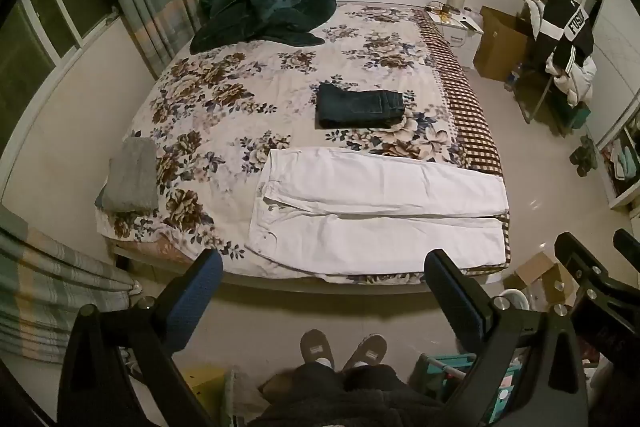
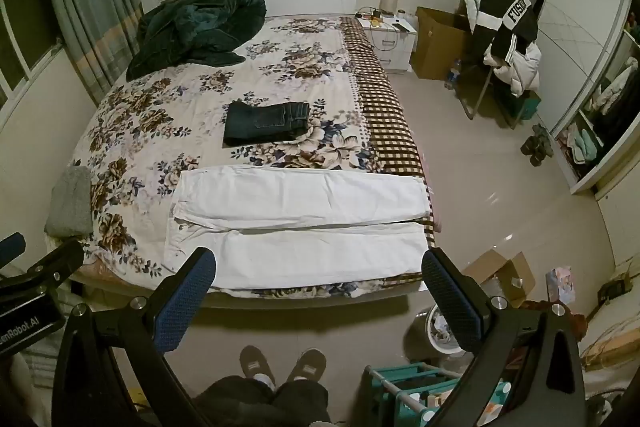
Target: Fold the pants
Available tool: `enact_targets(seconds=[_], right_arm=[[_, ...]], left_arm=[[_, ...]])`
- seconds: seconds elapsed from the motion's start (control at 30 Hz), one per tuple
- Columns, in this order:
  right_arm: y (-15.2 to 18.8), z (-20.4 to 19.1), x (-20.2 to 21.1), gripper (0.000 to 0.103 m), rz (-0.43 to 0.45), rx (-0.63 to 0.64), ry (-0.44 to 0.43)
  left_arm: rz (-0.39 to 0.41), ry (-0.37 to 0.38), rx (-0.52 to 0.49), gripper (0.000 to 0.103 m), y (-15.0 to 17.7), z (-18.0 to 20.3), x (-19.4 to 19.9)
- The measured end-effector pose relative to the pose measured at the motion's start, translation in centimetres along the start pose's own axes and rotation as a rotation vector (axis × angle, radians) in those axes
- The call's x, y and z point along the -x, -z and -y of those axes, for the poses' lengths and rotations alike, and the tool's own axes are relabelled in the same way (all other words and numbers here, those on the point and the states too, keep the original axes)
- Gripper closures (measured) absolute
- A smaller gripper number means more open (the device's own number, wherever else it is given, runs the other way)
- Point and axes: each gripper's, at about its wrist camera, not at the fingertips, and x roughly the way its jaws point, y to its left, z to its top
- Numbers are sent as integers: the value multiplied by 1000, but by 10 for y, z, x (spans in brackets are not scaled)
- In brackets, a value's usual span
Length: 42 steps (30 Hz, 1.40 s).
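Note:
White pants (image 1: 376, 215) lie flat along the near edge of the floral bed (image 1: 224, 115), waist to the left, legs side by side pointing right; they also show in the right wrist view (image 2: 300, 223). My left gripper (image 1: 324, 267) is open and empty, held back from the bed above the floor, over the near edge. My right gripper (image 2: 320, 267) is open and empty, likewise short of the near edge; its body shows at the right of the left wrist view (image 1: 592, 267).
Folded dark jeans (image 1: 360, 105) lie mid-bed. A folded grey garment (image 1: 130, 175) sits at the bed's left corner, a dark green blanket (image 1: 264, 9) at the head. Cardboard box (image 2: 500, 277), teal rack (image 2: 404, 387) and a clothes-laden chair (image 2: 504, 39) stand on the floor right.

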Motion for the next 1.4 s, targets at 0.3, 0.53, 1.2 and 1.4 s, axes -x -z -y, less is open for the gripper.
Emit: enact_targets(seconds=[0.3, 0.53, 1.2, 1.4], right_arm=[[5, 3, 0, 0, 1, 2, 1], [9, 6, 0, 0, 3, -1, 1], [19, 11, -1, 0, 3, 2, -6], [14, 3, 11, 0, 9, 0, -6]], left_arm=[[11, -6, -2, 0, 0, 1, 0], [13, -5, -7, 0, 5, 2, -6], [19, -4, 5, 0, 0, 0, 0], [23, -4, 5, 0, -1, -1, 1]])
